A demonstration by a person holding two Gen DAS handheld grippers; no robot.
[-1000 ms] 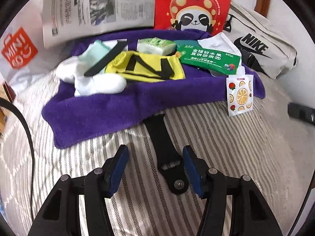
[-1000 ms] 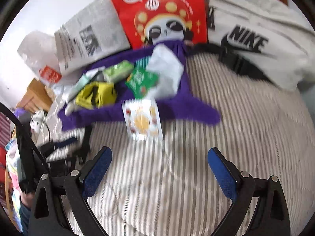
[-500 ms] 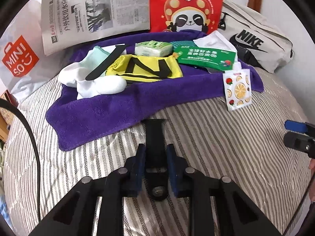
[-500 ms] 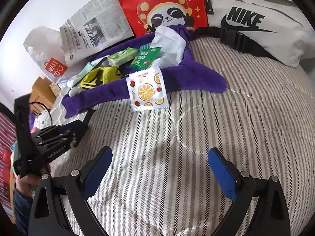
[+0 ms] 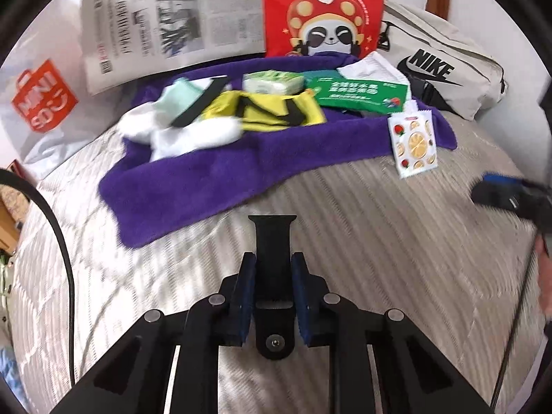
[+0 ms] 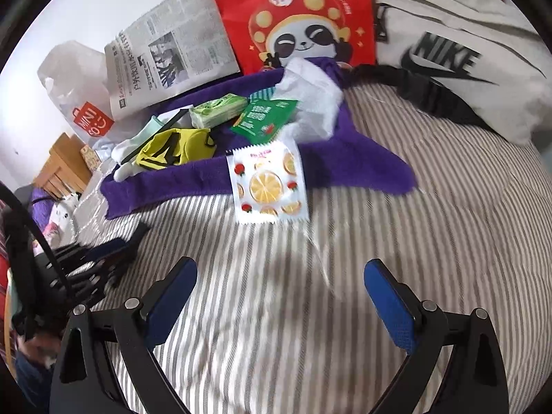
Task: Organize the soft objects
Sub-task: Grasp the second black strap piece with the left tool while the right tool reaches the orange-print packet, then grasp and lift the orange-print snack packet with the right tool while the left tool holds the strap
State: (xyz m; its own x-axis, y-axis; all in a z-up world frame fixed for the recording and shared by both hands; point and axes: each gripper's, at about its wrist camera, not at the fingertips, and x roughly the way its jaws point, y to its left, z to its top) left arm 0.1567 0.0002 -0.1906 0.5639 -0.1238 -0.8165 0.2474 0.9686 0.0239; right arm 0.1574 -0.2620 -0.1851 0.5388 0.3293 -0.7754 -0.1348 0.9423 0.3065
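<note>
Left wrist view: the left hand-held gripper (image 5: 272,296) is seen clamped narrowly on a black strap (image 5: 272,241), which is lifted just off the striped bed (image 5: 379,241), short of the purple towel's (image 5: 207,179) near edge. Socks (image 5: 179,134) and packets are piled on the towel, blurred. The right hand-held gripper (image 6: 279,296) is held wide and empty over open bedding below the fruit-print packet (image 6: 267,186), which overlaps the towel edge. The white bag (image 6: 465,62) is cut off at the frame edge.

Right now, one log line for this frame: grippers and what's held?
left gripper: shut on black strap | right gripper: open, empty, above striped bedding | fruit-print packet: half on purple towel edge
</note>
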